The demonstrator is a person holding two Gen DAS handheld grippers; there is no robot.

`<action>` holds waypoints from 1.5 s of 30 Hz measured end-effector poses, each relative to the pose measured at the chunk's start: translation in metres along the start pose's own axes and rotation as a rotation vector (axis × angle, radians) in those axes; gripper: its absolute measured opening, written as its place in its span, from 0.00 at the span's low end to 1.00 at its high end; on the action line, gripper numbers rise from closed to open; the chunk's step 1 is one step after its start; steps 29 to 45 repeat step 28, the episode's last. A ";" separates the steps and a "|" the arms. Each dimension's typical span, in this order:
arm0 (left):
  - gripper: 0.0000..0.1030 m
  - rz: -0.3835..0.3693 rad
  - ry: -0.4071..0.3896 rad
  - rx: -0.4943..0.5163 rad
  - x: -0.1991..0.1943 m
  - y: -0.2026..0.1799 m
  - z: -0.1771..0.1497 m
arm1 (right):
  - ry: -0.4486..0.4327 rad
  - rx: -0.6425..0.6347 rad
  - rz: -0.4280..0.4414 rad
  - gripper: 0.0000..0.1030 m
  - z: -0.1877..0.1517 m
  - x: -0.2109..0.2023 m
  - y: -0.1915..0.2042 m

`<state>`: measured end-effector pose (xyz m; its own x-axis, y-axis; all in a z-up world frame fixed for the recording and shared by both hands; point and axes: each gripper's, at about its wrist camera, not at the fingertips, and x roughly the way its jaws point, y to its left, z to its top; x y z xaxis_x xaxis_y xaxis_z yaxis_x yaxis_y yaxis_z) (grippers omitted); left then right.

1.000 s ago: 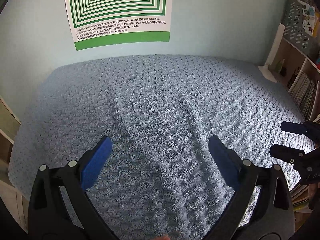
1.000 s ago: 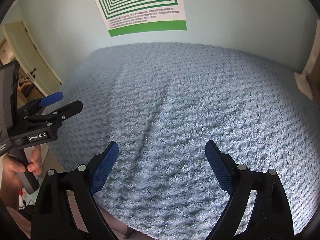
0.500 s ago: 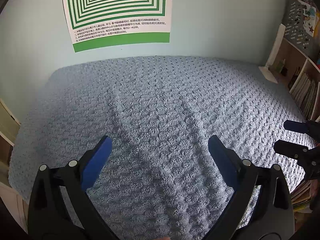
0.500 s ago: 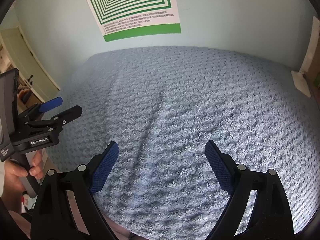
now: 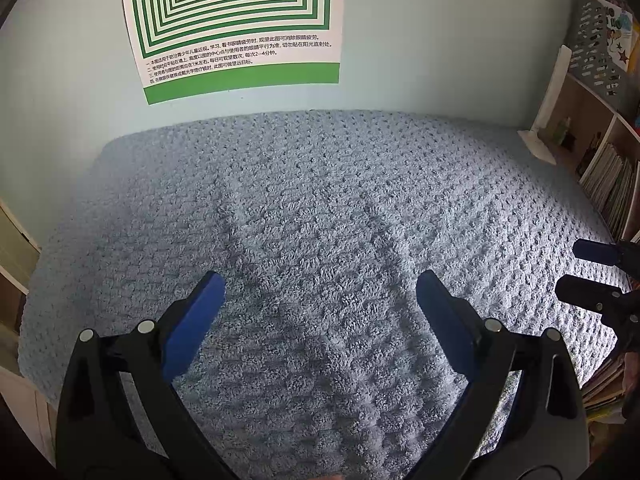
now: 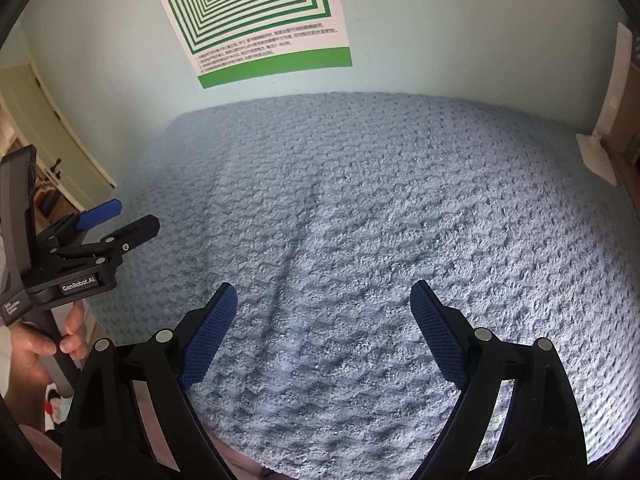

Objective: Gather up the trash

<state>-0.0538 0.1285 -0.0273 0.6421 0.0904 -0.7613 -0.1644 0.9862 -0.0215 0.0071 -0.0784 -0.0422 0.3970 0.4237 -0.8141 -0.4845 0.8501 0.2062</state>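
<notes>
A light blue textured blanket (image 5: 320, 208) covers a bed; no trash shows on it in either view. My left gripper (image 5: 320, 292) hovers open over the blanket's near part, nothing between its blue pads. My right gripper (image 6: 324, 300) is open too, above the blanket's near edge, and holds nothing. In the right wrist view the left gripper (image 6: 120, 220) appears at the left edge, held by a person's hand (image 6: 36, 344). In the left wrist view the right gripper's fingers (image 5: 592, 252) stick in from the right edge.
A green and white striped poster (image 5: 236, 28) hangs on the pale wall behind the bed. A bookshelf (image 5: 600, 168) with books stands at the right, a white bracket (image 5: 540, 140) at its corner. A door (image 6: 56, 148) shows at the left.
The right wrist view has tilted slightly, so the poster sits further right and the left gripper lower in it. Both grippers stay open over the blanket.
</notes>
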 end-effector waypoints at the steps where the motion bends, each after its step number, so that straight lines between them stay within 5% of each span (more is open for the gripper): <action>1: 0.91 -0.001 0.000 0.003 0.000 0.000 0.000 | -0.001 0.001 -0.001 0.85 0.000 0.000 -0.001; 45: 0.92 0.029 0.054 0.030 0.024 0.001 0.005 | 0.033 0.021 0.007 0.85 0.008 0.015 -0.008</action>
